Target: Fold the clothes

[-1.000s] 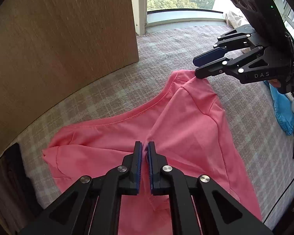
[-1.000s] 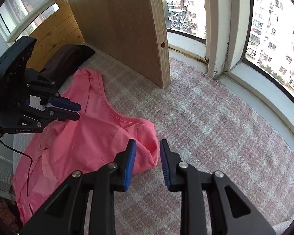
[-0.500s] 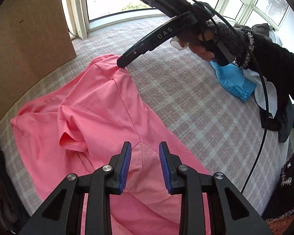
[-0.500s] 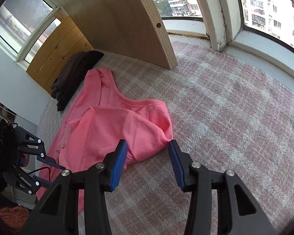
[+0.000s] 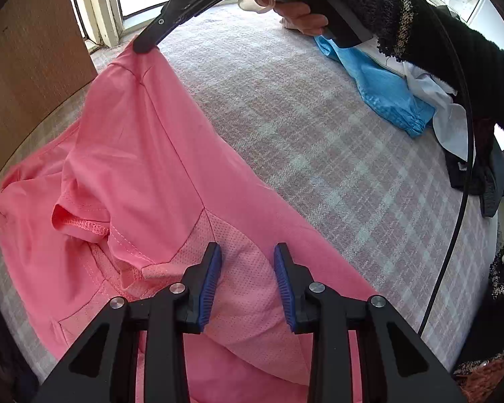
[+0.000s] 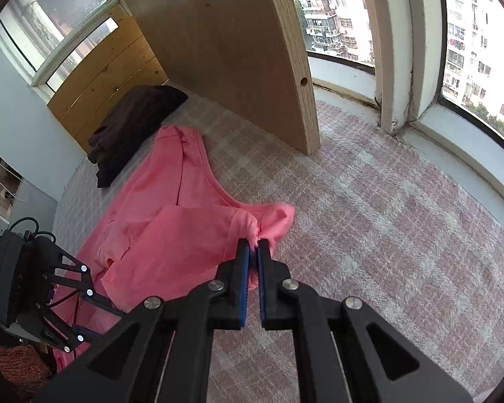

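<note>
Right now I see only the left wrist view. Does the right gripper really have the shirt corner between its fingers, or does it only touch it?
Observer: It has it. In the right wrist view the right gripper is closing its jaws on a bunched fold of the pink shirt, at the shoulder.
Operator: Good. What lies beyond the other shoulder? My view is dark there.
Observer: A pile of dark clothes lies close beside that shoulder, in front of a yellow wooden panel. I cannot tell whether the pile touches the shirt.
</note>
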Available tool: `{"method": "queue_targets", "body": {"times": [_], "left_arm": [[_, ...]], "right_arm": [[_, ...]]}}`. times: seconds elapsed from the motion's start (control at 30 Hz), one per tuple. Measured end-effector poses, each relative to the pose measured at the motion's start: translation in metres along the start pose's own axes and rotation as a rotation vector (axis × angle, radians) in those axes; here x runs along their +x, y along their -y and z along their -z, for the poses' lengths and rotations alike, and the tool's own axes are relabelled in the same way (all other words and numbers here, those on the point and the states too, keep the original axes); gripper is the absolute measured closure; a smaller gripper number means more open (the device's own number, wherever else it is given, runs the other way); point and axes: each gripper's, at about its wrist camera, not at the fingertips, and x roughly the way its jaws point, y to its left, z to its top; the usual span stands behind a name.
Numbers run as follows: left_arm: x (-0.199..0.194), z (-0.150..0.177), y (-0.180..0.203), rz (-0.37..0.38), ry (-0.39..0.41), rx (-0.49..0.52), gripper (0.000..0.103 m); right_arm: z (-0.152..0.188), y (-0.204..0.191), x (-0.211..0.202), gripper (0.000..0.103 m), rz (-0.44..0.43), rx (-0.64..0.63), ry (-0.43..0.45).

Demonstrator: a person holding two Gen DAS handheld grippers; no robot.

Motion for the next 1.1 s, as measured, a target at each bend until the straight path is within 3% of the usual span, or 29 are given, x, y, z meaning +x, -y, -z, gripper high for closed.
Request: {"method": "queue_targets", "body": {"times": [0.1, 0.27, 0.47, 0.53, 0.6, 0.67, 0.83, 0.93, 1.1], "left_arm": [[-0.009, -0.001, -0.007, 0.006, 0.023, -0.015, 0.073], [-0.038, -0.008, -0.053, -0.071, 0.118, -0.12, 0.073], [-0.047, -0.007, -0.102, -0.183, 0.147, -0.197, 0.073], [-0.041, -0.009, -0.114, -0.163, 0.132, -0.217, 0.073], [-0.027, -0.011, -0.119, -0.113, 0.111, -0.228, 0.074], [-0.02, -0.012, -0.119, -0.09, 0.108, -0.233, 0.1], [-0.044, -0.001, -0.115, -0.081, 0.169, -0.252, 0.101], [-0.06, 0.008, -0.113, -0.078, 0.182, -0.261, 0.101], [-0.046, 0.009, -0.109, -0.07, 0.142, -0.247, 0.101]], "right_arm": [[0.01, 0.002, -0.016, 0.088, 0.045, 0.029, 0.041], [0.022, 0.001, -0.045, 0.088, 0.059, 0.068, 0.163], [0.023, -0.032, 0.008, 0.088, 0.059, -0.034, 0.008], [0.022, -0.025, 0.013, 0.088, 0.062, -0.015, -0.013], [0.022, -0.017, 0.004, 0.088, 0.022, 0.023, 0.019], [0.022, -0.006, -0.014, 0.088, -0.001, 0.071, 0.077], [0.006, 0.023, -0.026, 0.083, 0.073, 0.145, 0.098], [-0.009, 0.03, -0.014, 0.083, 0.059, 0.165, 0.078], [-0.024, 0.028, 0.016, 0.083, 0.017, 0.162, -0.004]]}}
